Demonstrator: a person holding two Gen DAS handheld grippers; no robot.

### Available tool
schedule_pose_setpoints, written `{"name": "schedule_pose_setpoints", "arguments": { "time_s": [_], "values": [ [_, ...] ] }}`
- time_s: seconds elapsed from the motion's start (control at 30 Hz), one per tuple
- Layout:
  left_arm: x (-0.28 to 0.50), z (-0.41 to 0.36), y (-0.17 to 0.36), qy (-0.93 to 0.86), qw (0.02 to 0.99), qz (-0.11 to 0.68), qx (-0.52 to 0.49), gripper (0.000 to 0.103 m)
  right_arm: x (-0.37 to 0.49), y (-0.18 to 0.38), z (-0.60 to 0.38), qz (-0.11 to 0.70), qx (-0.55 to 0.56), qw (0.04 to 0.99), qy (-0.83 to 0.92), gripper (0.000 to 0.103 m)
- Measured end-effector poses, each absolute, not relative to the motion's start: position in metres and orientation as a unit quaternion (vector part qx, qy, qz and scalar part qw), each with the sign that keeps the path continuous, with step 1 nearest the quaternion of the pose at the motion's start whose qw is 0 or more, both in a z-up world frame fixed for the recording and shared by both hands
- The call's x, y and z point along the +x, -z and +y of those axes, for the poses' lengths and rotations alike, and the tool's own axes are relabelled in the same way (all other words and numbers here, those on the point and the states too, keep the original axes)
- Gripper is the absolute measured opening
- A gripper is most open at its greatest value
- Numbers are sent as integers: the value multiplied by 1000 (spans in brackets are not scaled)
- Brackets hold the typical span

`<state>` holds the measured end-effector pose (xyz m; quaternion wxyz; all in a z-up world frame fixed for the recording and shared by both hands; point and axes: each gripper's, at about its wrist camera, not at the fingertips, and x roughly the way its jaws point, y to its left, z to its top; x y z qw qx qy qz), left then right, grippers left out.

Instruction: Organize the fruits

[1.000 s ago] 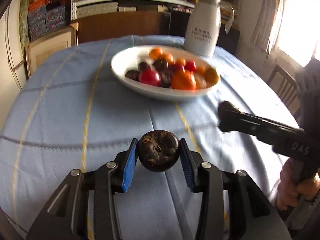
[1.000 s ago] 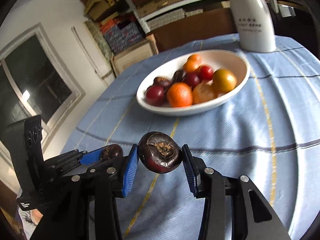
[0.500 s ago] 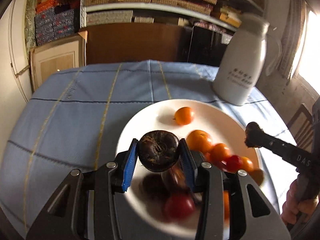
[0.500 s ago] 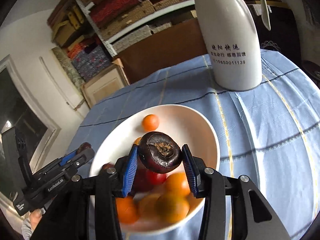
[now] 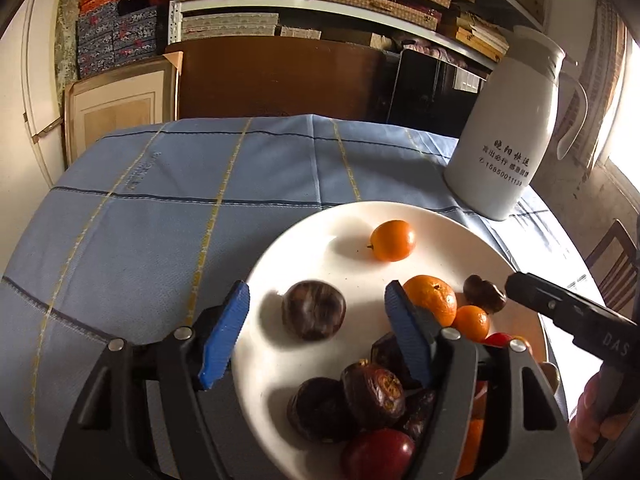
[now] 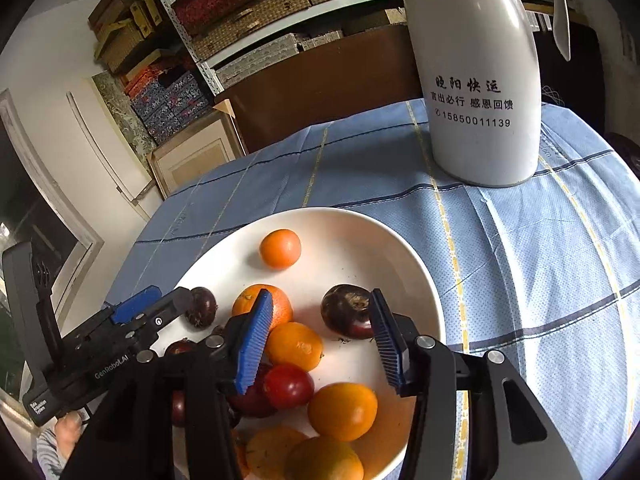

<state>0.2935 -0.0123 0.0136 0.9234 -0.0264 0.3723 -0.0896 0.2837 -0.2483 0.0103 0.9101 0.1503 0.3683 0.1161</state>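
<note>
A white bowl (image 5: pixel 344 220) (image 6: pixel 400 248) on the blue tablecloth holds several oranges, red fruits and dark purple fruits. My left gripper (image 5: pixel 316 332) is open just over the bowl; a dark purple fruit (image 5: pixel 313 315) lies in the bowl between its blue pads. My right gripper (image 6: pixel 320 336) is open over the bowl; another dark purple fruit (image 6: pixel 348 311) lies in the bowl by its right pad (image 6: pixel 386 348). The right gripper's arm shows in the left wrist view (image 5: pixel 568 316), the left gripper in the right wrist view (image 6: pixel 132 320).
A tall white jug (image 5: pixel 508 136) (image 6: pixel 476 80) stands on the table behind the bowl to the right. The blue cloth (image 5: pixel 160 220) spreads left of the bowl. Shelves and a brown cabinet (image 5: pixel 280 76) lie beyond the table. A chair (image 5: pixel 616 268) stands at right.
Both grippers moved forward over the bowl, then opened. Each dark purple fruit they held now lies in the bowl.
</note>
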Motion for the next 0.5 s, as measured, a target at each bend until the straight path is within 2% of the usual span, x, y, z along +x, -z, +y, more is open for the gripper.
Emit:
{"name": "schedule_pose_setpoints", "arguments": {
  "time_s": [0.13, 0.23, 0.37, 0.43, 0.5],
  "values": [
    [272, -14, -25, 78, 929, 360, -21, 71, 262, -18, -242, 358, 146, 914, -122, 52],
    [244, -17, -33, 69, 938, 339, -12, 83, 241, -24, -239, 347, 146, 918, -127, 57],
    [201, -22, -36, 50, 948, 313, 15, 89, 210, -27, -235, 332, 145, 923, -133, 59],
    [186, -21, -36, 42, 951, 307, 14, 94, 197, -27, -234, 323, 142, 926, -131, 63],
    [171, -19, -35, 34, 953, 301, 9, 97, 183, -27, -231, 311, 129, 934, -123, 71]
  ]
}}
